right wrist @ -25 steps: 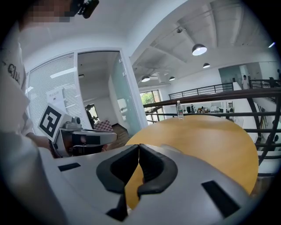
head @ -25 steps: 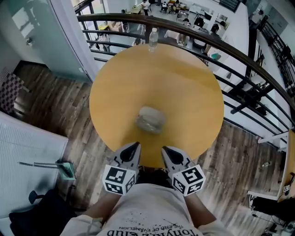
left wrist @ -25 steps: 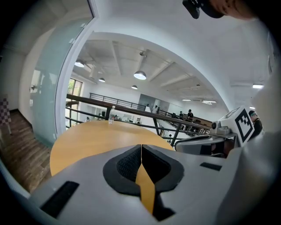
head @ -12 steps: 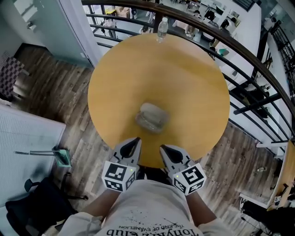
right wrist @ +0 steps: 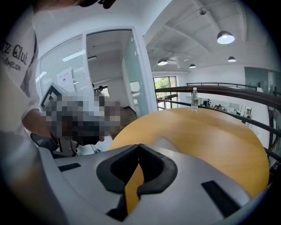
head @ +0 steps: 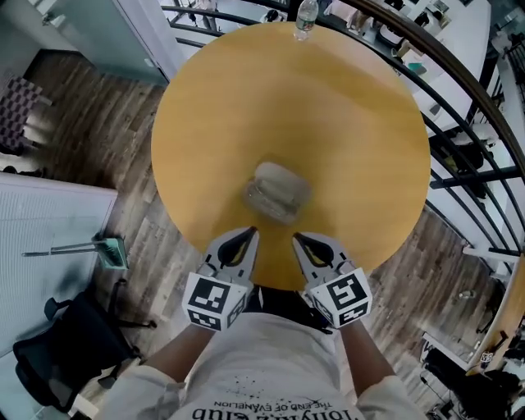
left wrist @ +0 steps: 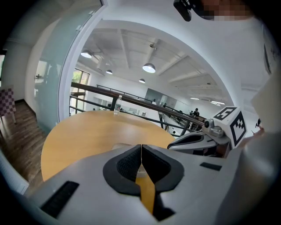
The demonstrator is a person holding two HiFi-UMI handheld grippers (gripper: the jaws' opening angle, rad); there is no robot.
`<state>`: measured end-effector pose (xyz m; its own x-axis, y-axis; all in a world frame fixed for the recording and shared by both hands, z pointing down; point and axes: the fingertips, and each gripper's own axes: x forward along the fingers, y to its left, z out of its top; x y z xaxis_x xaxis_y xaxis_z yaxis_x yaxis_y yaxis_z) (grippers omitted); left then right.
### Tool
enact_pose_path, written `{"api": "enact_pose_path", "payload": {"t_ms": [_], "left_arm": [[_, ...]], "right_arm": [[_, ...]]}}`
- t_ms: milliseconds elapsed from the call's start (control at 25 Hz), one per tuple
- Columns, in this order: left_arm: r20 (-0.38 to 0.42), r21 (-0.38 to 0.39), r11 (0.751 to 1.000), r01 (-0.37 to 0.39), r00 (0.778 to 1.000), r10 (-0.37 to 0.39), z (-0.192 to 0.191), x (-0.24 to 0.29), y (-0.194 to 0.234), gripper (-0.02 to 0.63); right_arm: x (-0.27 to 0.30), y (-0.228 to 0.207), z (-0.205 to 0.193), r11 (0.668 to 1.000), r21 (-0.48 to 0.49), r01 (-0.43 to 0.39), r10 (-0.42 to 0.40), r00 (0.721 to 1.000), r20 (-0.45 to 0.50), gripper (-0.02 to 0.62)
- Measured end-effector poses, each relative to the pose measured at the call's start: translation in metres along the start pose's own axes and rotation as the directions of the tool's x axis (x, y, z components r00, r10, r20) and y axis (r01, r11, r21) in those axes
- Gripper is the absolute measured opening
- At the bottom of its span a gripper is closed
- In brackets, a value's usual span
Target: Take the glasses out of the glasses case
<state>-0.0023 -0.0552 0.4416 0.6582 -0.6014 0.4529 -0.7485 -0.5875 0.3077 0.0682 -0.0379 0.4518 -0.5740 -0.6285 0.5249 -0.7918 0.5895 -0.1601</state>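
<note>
A closed grey glasses case (head: 278,191) lies on the round wooden table (head: 344,115), a little toward the near edge. My left gripper (head: 247,236) and right gripper (head: 300,240) hover side by side at the table's near edge, just short of the case. Both are shut with nothing between the jaws. In the left gripper view the jaws (left wrist: 141,147) meet, and the case is mostly hidden behind them. The right gripper view shows its jaws (right wrist: 139,147) touching, with a sliver of the case (right wrist: 166,143) just beyond. No glasses are visible.
A water bottle (head: 305,16) stands at the table's far edge, by a dark railing (head: 459,78) that curves round the far side. Wooden floor surrounds the table. A dustpan and broom (head: 98,246) lie on the floor at the left.
The head view has tipped further down over the table. Both grippers have edged forward toward the case and stay shut.
</note>
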Motion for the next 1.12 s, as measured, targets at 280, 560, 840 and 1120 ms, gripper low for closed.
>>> {"api": "enact_pose_path", "payload": {"t_ms": [280, 560, 840, 1120], "left_arm": [[-0.027, 0.010, 1.000, -0.014, 1.000, 0.015, -0.012, 0.020, 0.018, 0.025], [-0.050, 0.003, 1.000, -0.024, 0.998, 0.024, -0.023, 0.034, 0.035, 0.025], [-0.063, -0.007, 0.999, -0.034, 0.997, 0.033, -0.030, 0.045, 0.047, 0.025], [-0.081, -0.020, 0.999, -0.034, 0.996, 0.033, -0.037, 0.050, 0.054, 0.025]], "right_arm": [[0.039, -0.018, -0.019, 0.999, -0.042, -0.034, 0.031, 0.996, -0.080, 0.026], [0.075, -0.032, -0.040, 0.995, -0.075, -0.062, 0.050, 0.987, -0.154, 0.026], [0.101, -0.044, -0.060, 0.994, -0.067, -0.089, 0.073, 0.976, -0.207, 0.026], [0.117, -0.047, -0.075, 0.992, -0.079, -0.101, 0.078, 0.963, -0.256, 0.028]]}}
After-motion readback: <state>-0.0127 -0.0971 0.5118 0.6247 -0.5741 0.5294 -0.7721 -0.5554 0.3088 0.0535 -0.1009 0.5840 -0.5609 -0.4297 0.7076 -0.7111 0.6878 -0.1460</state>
